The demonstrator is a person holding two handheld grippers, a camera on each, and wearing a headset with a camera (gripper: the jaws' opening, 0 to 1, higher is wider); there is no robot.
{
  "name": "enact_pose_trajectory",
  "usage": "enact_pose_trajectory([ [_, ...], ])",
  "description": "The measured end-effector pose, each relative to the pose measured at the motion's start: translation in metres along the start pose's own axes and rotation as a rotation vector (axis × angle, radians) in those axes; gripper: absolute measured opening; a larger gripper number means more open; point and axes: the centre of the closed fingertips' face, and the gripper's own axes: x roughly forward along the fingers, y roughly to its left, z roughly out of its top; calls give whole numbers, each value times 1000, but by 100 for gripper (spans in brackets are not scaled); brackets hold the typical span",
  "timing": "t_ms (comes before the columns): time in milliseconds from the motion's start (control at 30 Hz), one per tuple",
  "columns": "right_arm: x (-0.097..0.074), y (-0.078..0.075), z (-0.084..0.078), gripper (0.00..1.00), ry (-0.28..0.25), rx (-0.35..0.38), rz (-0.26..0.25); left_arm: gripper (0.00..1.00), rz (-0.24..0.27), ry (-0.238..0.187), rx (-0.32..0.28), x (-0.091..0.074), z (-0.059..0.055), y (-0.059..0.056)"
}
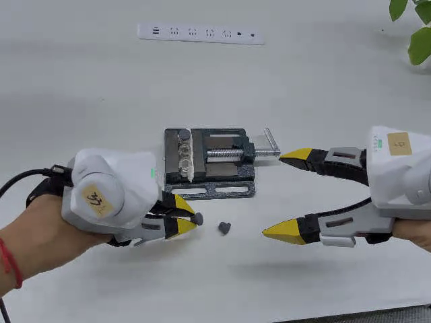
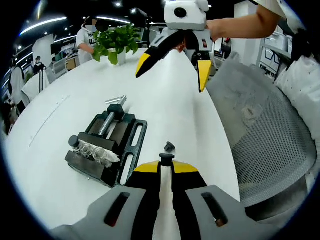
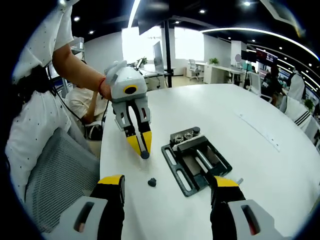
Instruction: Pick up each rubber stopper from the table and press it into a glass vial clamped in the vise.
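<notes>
A dark metal vise (image 1: 209,161) (image 2: 107,145) (image 3: 195,160) clamps a row of glass vials (image 1: 184,156) (image 2: 95,150) (image 3: 184,135); the far vial carries a dark stopper (image 1: 184,135). My left gripper (image 1: 190,219) (image 2: 166,161) (image 3: 142,150) is shut on a rubber stopper (image 1: 197,219) (image 2: 166,157) (image 3: 145,155), just in front of the vise. Another loose rubber stopper (image 1: 225,228) (image 2: 170,146) (image 3: 152,182) lies on the table right of those tips. My right gripper (image 1: 289,195) (image 2: 172,65) (image 3: 167,187) hangs open to the right of the vise, holding nothing.
A white power strip (image 1: 201,33) lies at the far side of the white table (image 1: 101,87). Green plant leaves (image 1: 414,30) (image 2: 115,42) sit at the far right corner. The vise handle (image 1: 269,142) sticks out toward the right gripper. A mesh chair (image 2: 260,135) stands beside the table.
</notes>
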Motion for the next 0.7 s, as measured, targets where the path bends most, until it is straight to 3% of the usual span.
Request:
enact_pose_trajectory([
  [300,1,9,35,64,-50,-5,51,4,56,-102,-144,-16,25,-3],
  [500,5,19,51,60,-49,-12,107,4,74,-152,-181,-26,43,-6],
  [700,8,30,64,49,-36,-20,184,4,70,-182,-182,-32,60,-13],
])
